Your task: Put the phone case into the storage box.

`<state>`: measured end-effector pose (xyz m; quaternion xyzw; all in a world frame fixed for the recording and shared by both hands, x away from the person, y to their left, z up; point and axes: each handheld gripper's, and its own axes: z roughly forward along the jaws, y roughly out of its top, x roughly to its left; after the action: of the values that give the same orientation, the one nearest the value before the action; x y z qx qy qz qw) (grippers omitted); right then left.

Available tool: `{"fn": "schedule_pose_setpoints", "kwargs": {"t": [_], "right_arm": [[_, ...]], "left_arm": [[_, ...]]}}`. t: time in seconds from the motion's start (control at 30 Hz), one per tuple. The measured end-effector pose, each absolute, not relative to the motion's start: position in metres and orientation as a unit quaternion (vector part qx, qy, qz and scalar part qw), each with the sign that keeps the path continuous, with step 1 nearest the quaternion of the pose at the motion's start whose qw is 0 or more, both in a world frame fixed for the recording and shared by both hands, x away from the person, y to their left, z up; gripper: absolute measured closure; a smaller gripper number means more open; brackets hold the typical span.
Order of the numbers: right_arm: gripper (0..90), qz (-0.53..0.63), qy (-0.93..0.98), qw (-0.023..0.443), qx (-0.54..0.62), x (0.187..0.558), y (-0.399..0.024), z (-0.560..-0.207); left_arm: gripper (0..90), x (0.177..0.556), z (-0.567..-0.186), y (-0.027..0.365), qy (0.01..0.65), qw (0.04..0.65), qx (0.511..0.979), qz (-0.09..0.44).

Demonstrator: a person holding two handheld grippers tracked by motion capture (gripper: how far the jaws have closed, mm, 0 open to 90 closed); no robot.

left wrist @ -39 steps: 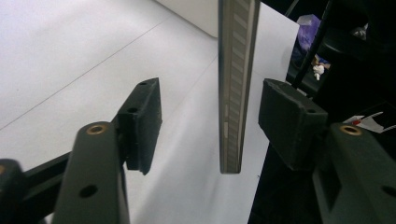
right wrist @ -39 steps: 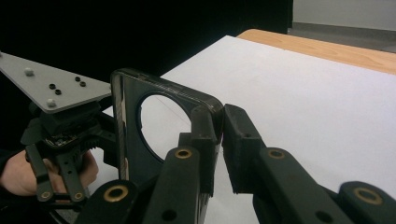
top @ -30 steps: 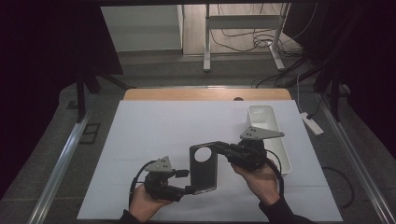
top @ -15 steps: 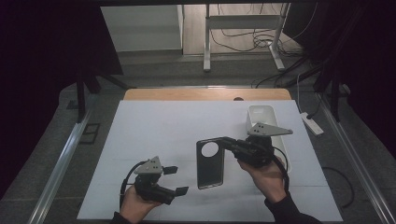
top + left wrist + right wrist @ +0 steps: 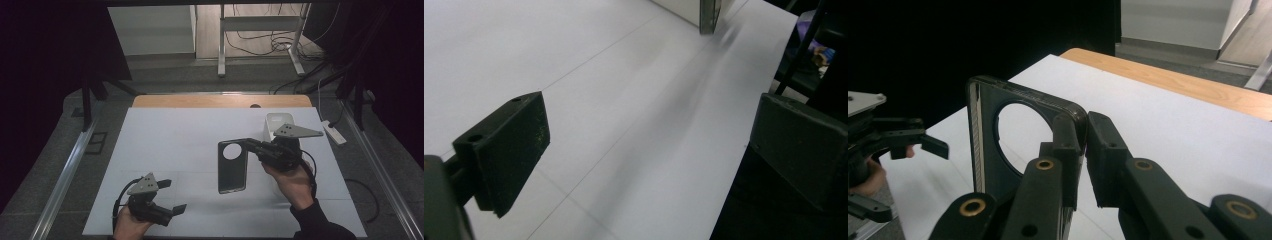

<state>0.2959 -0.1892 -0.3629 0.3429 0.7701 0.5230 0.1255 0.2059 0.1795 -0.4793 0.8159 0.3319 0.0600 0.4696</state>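
A dark phone case [image 5: 231, 167] with a round camera hole hangs above the white mat [image 5: 170, 140], long side toward me. My right gripper [image 5: 248, 145] is shut on its upper right corner. In the right gripper view the two pads pinch the case's rim [image 5: 1074, 120] beside the hole. My left gripper [image 5: 172, 196] is low at the front left, well apart from the case. Its jaws have just been opening and stand wide, with only bare mat between them [image 5: 649, 145]. The case's lower end [image 5: 709, 15] shows far off in the left gripper view.
A white tray [image 5: 276, 122] stands at the back right, just behind the right gripper. The mat covers a wooden table [image 5: 220, 101]. A white power strip [image 5: 334, 132] lies off the mat's right edge. Metal rails run along both sides.
My left gripper has drawn back to the left, away from the case, with its jaws spread wider. The right gripper has carried the case to the right and a little farther back.
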Motion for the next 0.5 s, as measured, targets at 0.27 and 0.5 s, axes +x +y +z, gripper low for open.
{"fn": "schedule_pose_setpoints", "kwargs": {"t": [0.27, 0.5], "right_arm": [[82.9, 0.524, 0.764, 0.135, 0.351, 0.303, -0.199, -0.356], [83.0, 0.526, 0.757, 0.141, 0.361, 0.31, -0.208, -0.35]], "left_arm": [[0.0, 0.198, -0.48, 0.194, 0.353, 0.462, 0.81, 0.079], [0.0, 0.188, -0.482, 0.21, 0.373, 0.455, 0.803, 0.095]]}}
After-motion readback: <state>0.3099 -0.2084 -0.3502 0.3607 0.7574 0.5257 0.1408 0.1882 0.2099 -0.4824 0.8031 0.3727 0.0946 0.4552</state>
